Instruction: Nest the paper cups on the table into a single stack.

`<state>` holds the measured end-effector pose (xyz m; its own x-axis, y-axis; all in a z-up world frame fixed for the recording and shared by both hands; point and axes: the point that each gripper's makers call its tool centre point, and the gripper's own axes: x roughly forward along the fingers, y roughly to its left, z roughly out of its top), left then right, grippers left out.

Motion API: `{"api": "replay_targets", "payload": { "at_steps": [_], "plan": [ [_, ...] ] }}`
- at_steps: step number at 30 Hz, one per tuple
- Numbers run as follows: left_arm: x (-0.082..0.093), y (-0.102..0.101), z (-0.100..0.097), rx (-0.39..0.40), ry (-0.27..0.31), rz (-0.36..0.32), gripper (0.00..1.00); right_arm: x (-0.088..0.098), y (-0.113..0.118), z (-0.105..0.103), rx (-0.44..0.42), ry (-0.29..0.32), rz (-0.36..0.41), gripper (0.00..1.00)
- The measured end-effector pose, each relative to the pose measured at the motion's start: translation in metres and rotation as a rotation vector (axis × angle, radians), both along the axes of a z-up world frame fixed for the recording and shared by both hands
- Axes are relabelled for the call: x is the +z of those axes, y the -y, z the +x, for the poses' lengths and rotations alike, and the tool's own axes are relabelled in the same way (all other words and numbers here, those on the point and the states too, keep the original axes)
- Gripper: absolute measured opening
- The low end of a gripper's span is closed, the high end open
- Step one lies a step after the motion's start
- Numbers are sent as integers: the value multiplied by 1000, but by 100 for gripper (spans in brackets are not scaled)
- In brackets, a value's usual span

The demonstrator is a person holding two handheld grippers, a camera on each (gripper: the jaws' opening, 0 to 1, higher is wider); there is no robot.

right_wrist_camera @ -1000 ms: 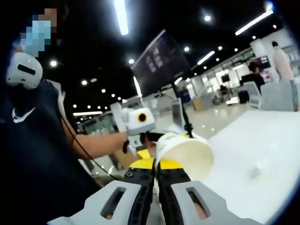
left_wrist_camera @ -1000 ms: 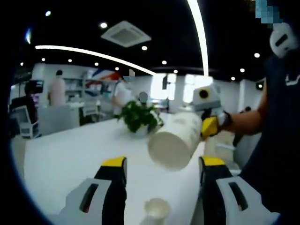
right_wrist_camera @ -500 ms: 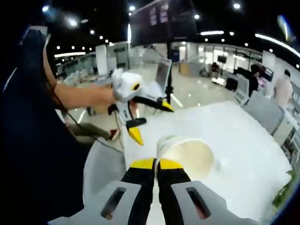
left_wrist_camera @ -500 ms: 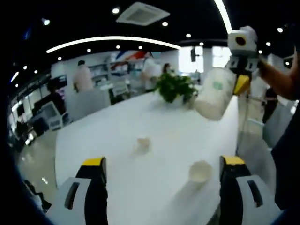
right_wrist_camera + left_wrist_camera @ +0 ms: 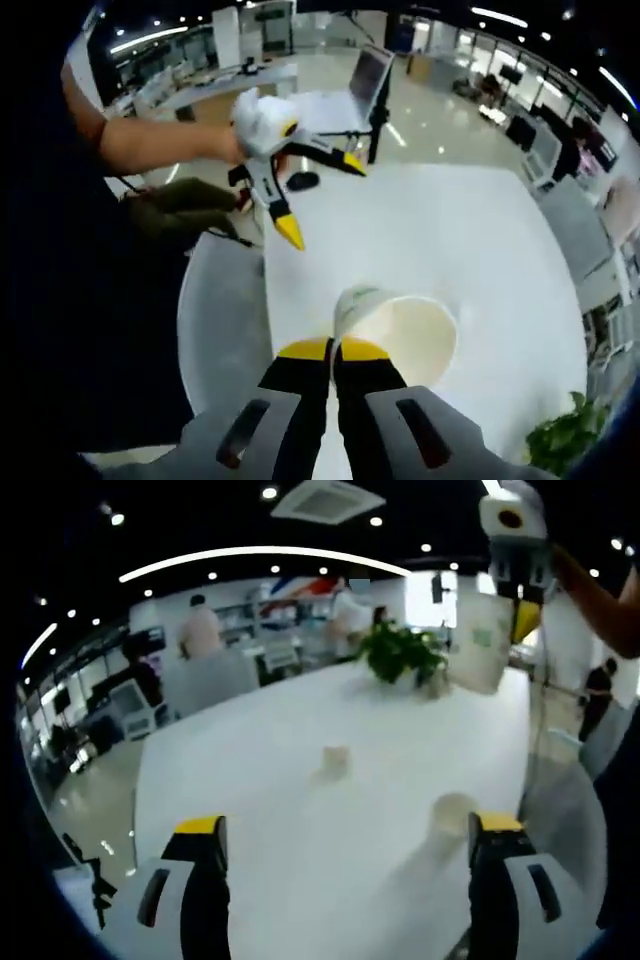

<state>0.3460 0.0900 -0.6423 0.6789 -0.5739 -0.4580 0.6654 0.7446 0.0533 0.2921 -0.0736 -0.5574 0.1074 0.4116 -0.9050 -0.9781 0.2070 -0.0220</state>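
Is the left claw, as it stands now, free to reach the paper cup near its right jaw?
Probably yes. The left claw is open and empty, the paper cup stands upright on the white table just ahead of its right jaw, and nothing lies between them.

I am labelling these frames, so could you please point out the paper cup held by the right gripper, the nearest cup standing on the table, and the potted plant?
held paper cup (image 5: 400,335): right gripper view, inner wall below the rim.
standing paper cup (image 5: 452,815): left gripper view, its side wall.
potted plant (image 5: 400,652): left gripper view, its leaves.
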Motion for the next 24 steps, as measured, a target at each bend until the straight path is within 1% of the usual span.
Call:
{"api": "replay_targets", "payload": {
  "at_steps": [1, 3, 4, 6, 7, 9, 10, 11, 12, 14, 15, 17, 19, 22, 24],
  "plan": [
    [-2, -2, -1, 7, -4, 7, 98, -6, 0, 3, -21, 4, -45, 0],
    [-4, -8, 0, 40, -10, 20, 98, -16, -1, 4, 4, -13, -97, 0],
    [-3, -10, 0, 52, -8, 11, 98, -19, 1, 4, 19, -14, -138, 0],
    [-3, -15, 3, 73, -7, -8, 98, -21, -3, 4, 33, -20, -155, 0],
    [-5, -18, 4, 80, -9, -11, 98, -23, -4, 6, 29, -22, -178, 0],
    [-6, -17, 5, 74, 1, -23, 98, -26, -7, 9, 27, -14, -205, 0],
    [-7, -18, 6, 70, -1, -30, 98, -28, -8, 9, 14, -27, -215, 0],
    [-10, -19, 6, 71, -16, -35, 98, -30, -8, 5, -10, -57, -231, 0],
    [-11, -20, 5, 69, -24, -35, 98, -31, -10, 4, -8, -58, -230, 0],
    [-11, -21, 5, 59, -20, -48, 98, -32, -14, 2, -16, -64, -230, 0],
    [-12, -22, 4, 55, -27, -55, 98, -32, -14, 2, -18, -66, -230, 0],
    [-16, -24, 3, 54, -33, -48, 98, -36, -17, 0, -19, -67, -240, 0],
    [-15, -27, -1, 54, -29, -43, 98, -40, -18, 0, -33, -69, -256, 0],
    [-12, -35, -2, 70, -12, -75, 98, -46, -20, -2, -49, -74, -267, 0],
    [-16, -38, -3, 74, -24, -82, 98, -48, -18, -4, -45, -73, -279, 0]
  ]
}}
